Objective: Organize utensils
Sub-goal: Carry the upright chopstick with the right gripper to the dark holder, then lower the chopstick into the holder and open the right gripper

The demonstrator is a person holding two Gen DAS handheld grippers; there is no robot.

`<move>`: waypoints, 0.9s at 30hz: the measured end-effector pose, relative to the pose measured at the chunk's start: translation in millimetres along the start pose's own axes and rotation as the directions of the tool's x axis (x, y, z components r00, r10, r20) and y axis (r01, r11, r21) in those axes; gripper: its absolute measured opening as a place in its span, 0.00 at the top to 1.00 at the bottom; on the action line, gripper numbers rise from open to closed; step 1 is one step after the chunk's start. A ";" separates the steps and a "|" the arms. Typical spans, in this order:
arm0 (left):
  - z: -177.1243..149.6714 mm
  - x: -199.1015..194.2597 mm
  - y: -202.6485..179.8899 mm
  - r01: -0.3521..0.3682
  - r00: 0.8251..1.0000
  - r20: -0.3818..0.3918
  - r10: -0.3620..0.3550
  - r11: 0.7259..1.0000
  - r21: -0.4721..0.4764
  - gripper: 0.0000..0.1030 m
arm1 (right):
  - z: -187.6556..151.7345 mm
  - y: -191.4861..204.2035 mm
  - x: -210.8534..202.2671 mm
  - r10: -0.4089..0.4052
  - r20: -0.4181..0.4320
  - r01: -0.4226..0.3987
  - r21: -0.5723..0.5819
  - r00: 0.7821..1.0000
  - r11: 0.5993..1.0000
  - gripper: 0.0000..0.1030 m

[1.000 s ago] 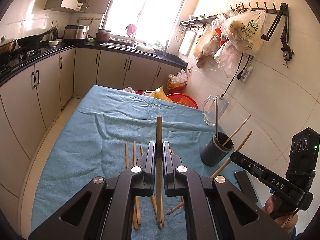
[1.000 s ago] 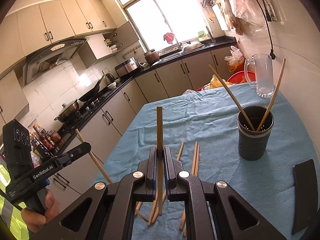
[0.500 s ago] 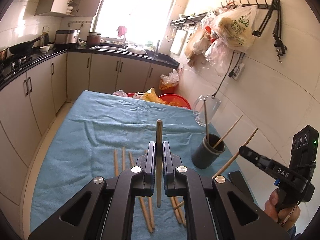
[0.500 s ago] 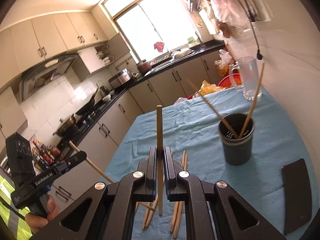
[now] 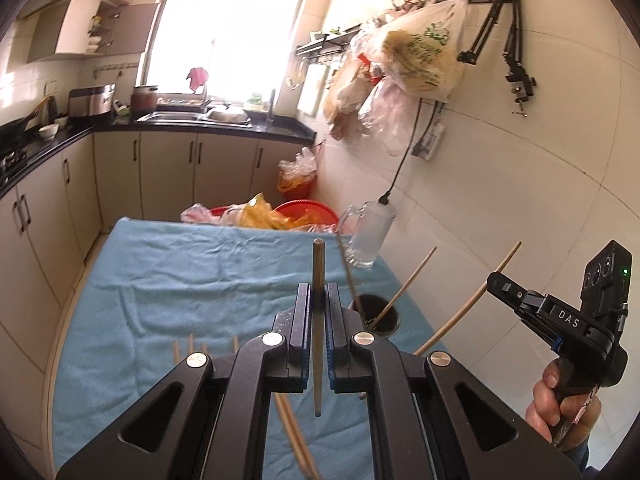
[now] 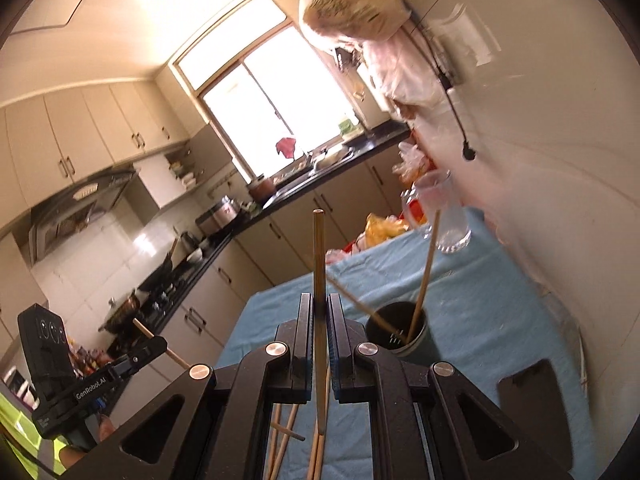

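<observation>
- Pinching a chopstick (image 5: 318, 320) upright between its pads, the L gripper (image 5: 318, 300) has jaws pressed onto the stick; stick pokes above and below the fingers.
- R gripper (image 6: 319, 312) likewise clamped on its own chopstick (image 6: 319, 280), held near vertical in its view, lower tip hanging over the cloth.
- In L view the R gripper (image 5: 520, 300) shows at right edge w/ a hand (image 5: 560, 404) on its grip, its stick (image 5: 472, 300) slanting up-right.
- In R view the L gripper (image 6: 140, 354) shows at lower left, stick end sticking out past it.
- Cup (image 5: 378, 316) just ahead-right of L jaws, dark, standing on the cloth; two sticks lean in it.
- Same cup (image 6: 404, 332) in R view, right of the jaws, sticks angled out.
- Loose chopsticks (image 5: 192, 350) lie on the blue cloth (image 5: 180, 280) left of and under L gripper; more (image 6: 284, 436) below R jaws.
- Glass mug (image 5: 370, 236) at far right corner of table, beyond the cup.
- Flat black object (image 6: 532, 388) on cloth right of the cup; can't tell what.
</observation>
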State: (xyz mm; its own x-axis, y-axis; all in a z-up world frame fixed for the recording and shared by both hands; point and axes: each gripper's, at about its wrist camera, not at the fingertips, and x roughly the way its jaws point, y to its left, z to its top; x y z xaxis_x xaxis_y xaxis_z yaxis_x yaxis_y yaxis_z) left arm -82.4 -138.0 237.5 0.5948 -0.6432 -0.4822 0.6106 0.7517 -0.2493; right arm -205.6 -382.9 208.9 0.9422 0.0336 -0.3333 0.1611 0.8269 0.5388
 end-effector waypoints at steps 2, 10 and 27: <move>10.2 5.2 -9.5 0.014 1.000 0.002 -0.014 1.000 0.010 0.94 | 9.6 -3.9 -3.8 -0.008 0.019 0.008 0.004 1.000 1.000 0.93; 52.8 27.9 -43.2 0.060 0.998 0.035 -0.061 0.997 0.041 0.94 | 50.1 -20.6 -8.9 -0.056 0.087 0.053 0.035 0.995 0.998 0.93; 64.1 123.6 -51.2 0.079 0.996 -0.048 -0.079 0.997 -0.003 0.94 | 70.8 -61.1 37.9 -0.146 0.045 0.144 0.052 0.988 0.988 0.94</move>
State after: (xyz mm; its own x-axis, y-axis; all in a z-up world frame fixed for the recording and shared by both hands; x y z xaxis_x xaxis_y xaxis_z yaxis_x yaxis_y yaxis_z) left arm -6.6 -265.3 244.5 0.5190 -0.6926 -0.5009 0.6540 0.6991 -0.2890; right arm -158.9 -471.9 218.2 0.9208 -0.1129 -0.3733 0.3100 0.7926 0.5251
